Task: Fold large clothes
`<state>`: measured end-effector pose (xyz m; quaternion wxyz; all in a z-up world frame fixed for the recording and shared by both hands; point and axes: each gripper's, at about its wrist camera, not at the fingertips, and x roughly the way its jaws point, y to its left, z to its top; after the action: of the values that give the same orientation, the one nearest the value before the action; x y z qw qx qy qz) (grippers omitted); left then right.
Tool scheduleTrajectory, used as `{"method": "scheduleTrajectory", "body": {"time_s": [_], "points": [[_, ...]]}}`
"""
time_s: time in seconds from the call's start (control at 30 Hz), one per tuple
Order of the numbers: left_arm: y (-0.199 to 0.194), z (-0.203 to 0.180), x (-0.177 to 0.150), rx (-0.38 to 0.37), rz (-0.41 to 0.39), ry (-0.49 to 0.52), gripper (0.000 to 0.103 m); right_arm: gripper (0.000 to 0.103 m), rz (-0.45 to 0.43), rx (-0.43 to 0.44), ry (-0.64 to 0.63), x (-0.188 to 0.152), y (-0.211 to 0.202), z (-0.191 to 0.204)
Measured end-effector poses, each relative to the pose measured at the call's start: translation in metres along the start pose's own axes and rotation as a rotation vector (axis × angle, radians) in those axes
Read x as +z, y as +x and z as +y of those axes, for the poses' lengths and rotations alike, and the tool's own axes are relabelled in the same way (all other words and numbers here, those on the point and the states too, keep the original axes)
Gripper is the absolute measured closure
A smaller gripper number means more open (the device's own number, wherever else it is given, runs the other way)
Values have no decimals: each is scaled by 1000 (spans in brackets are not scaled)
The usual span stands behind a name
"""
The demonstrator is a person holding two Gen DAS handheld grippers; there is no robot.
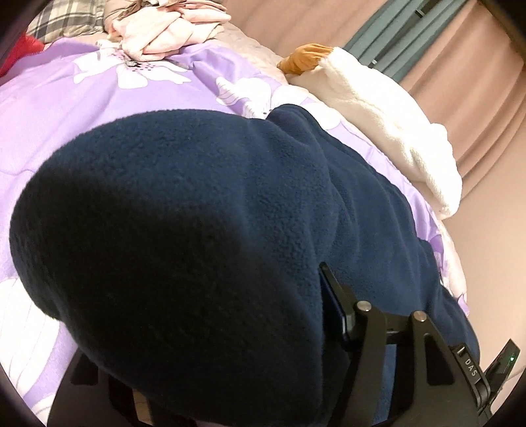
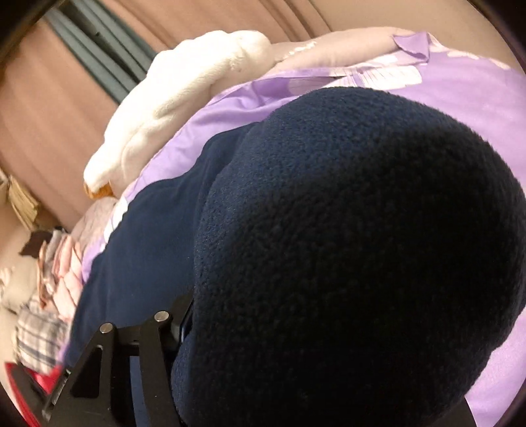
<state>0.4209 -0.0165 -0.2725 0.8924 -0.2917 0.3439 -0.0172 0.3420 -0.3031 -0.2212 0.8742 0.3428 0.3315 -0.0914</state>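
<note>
In both wrist views a thick bunch of the navy fleece garment (image 1: 184, 236) bulges right over the fingers, so close that it fills most of the frame. On the left gripper (image 1: 236, 331) only the right-hand finger (image 1: 332, 295) shows, its pad pressed against the side of the fleece bundle; the other finger is buried under the cloth, and the jaws look clamped on a thick fold rather than closed flat together. The right gripper (image 2: 276, 354) mirrors this: one finger (image 2: 182, 315) lies against the bundle's left flank, the opposite one is hidden, and it too appears clamped on a wad of the same fleece. Beyond each bundle the garment runs as a long flat band away from the grippers, its long axis heading up and to the far side of the purple floral quilt (image 1: 82, 108) on which it lies. Each hand appears to hold one end of the same edge, neither clearly nearer, so the coming move probably depends on carrying that edge along the band's length. Farther off, a white fluffy blanket (image 1: 394, 131) sits at the bed's edge beside an orange cloth (image 1: 302, 59), with a pink heap (image 1: 171, 29) and pinkish curtains (image 1: 476, 82) behind.
</note>
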Motion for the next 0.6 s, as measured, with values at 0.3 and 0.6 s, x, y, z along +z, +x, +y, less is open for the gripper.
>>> {"method": "scheduleTrajectory", "body": {"time_s": [0.3, 0.6], "points": [[-1, 1, -2, 0, -11, 8, 40, 44, -8, -36, -37, 2, -7, -2], [-54, -2, -13, 27, 40, -10, 61, 63, 61, 69, -17, 9, -42, -6]]}}
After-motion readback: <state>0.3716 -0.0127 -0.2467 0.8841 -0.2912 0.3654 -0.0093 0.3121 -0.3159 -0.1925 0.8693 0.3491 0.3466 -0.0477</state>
